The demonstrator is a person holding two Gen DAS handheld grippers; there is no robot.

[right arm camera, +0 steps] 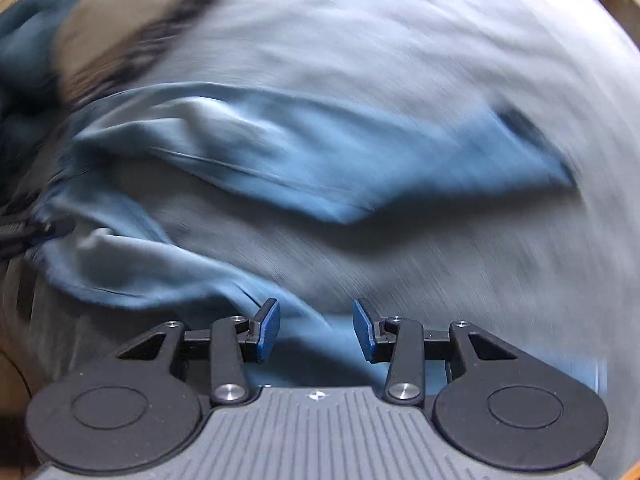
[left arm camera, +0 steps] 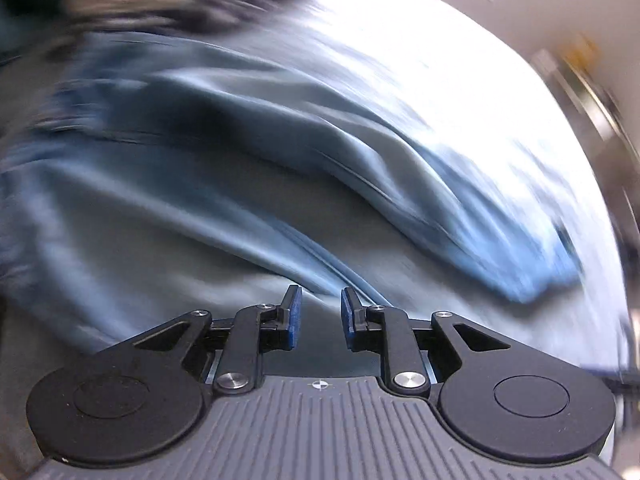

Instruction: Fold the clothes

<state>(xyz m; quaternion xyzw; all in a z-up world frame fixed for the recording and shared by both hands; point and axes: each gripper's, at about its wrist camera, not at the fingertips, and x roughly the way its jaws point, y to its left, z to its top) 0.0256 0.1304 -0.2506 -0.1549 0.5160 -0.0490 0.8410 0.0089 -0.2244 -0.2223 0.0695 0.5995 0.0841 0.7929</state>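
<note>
The blue garment [left arm camera: 248, 184] lies rumpled on the pale grey counter [left arm camera: 420, 60], its long folds running from upper left down to lower right. The left tool [left arm camera: 320, 320] hovers released over it, nothing between its pads. The right tool [right arm camera: 316, 330] is likewise released, above a blue fold.

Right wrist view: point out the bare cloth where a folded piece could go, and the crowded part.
Bare grey cover runs along the top and right, beyond the blue garment, though blur hides detail. A smaller free strip lies below the garment's pointed corner, ahead of the open right gripper. The left side is crowded: bunched blue folds and a beige-and-black item.
</note>
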